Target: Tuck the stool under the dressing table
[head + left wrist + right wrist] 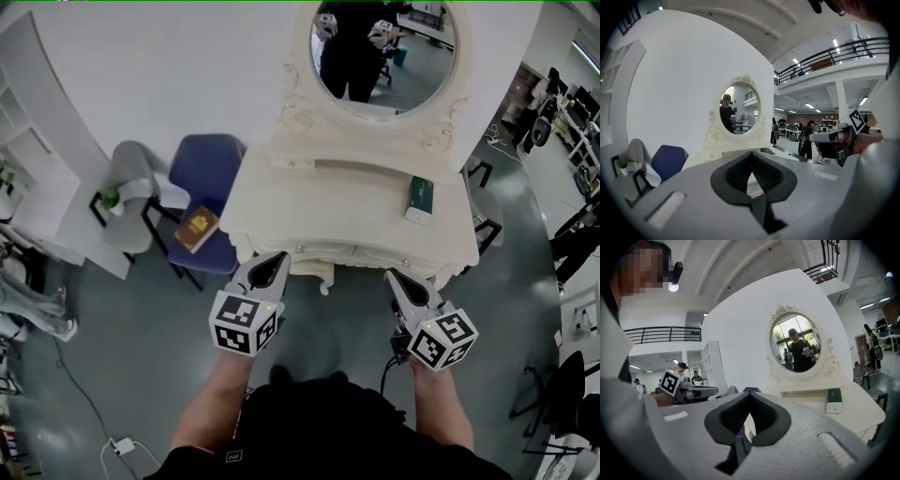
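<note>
Head view: the left tongs (275,258) and right tongs (394,278), matte grey plastic with a black-and-white marker cube on each, are both clenched on nothing. Just ahead of their tips is the wavy front edge of the cream dressing table (281,220). Its tabletop (337,197) is smooth, and an oval mirror (384,47) in a scrolled frame stands at the back. A flat green-and-white box (422,199) lies beyond the right tongs. Left of the left tongs stands a blue padded chair (202,169) bearing a brown book (196,229), with a grey shell chair (131,192) further left. I cannot pick out the stool. A carved cream piece (324,274) shows under the front edge between the tongs, but whether it is part of the stool I cannot tell.

Left gripper view: the ribbed black pads (739,172) meet at their tips with nothing between them. The mirror is straight ahead, the blue chair to the left.

Right gripper view: its pads (765,414) likewise touch. The box lies ahead to the right.
</note>
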The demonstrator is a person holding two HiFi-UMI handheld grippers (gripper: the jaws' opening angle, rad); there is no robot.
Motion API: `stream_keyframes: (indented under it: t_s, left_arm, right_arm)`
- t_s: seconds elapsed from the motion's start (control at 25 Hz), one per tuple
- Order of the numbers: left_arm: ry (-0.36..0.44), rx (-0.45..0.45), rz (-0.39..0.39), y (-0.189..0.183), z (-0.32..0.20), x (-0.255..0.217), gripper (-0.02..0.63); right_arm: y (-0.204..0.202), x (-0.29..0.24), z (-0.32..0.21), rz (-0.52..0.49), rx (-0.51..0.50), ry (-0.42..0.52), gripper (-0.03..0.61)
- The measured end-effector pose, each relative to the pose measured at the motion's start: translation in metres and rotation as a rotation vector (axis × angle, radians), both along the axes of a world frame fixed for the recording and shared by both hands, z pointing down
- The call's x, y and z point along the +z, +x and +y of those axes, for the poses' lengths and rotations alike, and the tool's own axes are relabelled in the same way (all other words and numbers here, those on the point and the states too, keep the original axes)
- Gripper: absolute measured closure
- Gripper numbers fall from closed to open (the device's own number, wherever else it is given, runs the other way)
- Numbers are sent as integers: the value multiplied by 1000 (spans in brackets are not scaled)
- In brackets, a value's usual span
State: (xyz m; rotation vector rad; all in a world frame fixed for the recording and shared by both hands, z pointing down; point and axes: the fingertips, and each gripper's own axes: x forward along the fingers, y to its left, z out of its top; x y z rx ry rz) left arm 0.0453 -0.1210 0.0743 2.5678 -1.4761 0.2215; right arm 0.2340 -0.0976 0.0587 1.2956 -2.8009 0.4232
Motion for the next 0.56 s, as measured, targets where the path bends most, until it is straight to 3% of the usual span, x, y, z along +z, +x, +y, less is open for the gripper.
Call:
stream_keyframes:
  t_s: [0.56]
  left_arm:
    - [-15,8,-5,4,5,5,597]
  right_arm:
    - [-1,6,1,-5,-11,-14,578]
